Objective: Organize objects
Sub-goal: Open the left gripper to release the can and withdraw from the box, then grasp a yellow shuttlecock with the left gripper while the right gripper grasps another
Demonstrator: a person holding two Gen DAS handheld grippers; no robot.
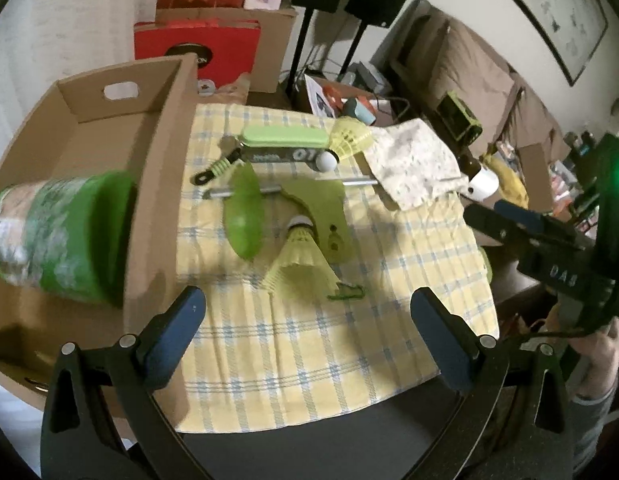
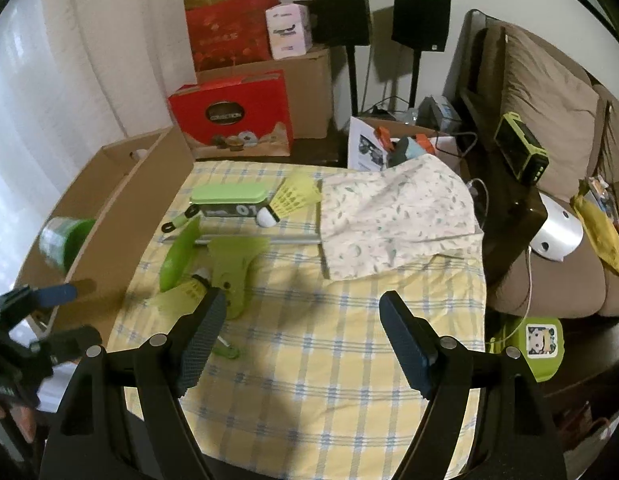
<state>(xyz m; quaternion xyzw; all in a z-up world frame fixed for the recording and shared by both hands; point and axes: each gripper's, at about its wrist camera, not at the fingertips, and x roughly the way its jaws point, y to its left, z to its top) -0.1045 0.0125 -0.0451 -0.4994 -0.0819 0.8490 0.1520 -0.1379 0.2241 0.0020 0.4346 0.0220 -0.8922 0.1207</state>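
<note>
Two empty grippers, left [image 1: 307,330] and right [image 2: 299,338], hold their fingers spread wide, so the near shuttlecock [image 1: 299,258] risks crushing if gripped by its skirt

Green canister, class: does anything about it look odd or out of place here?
Yes. The green canister lies tipped on its side inside the cardboard box, blurred as if moving. Both grippers are open, neither touching it.

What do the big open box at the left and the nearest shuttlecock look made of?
Box: plain brown corrugated cardboard, matte, with a punched handle slot and folded walls. Nearest shuttlecock: probably yellow nylon or plastic, given its ribbed, slightly translucent skirt, with a white rounded tip; the tip's material is unclear.
</note>
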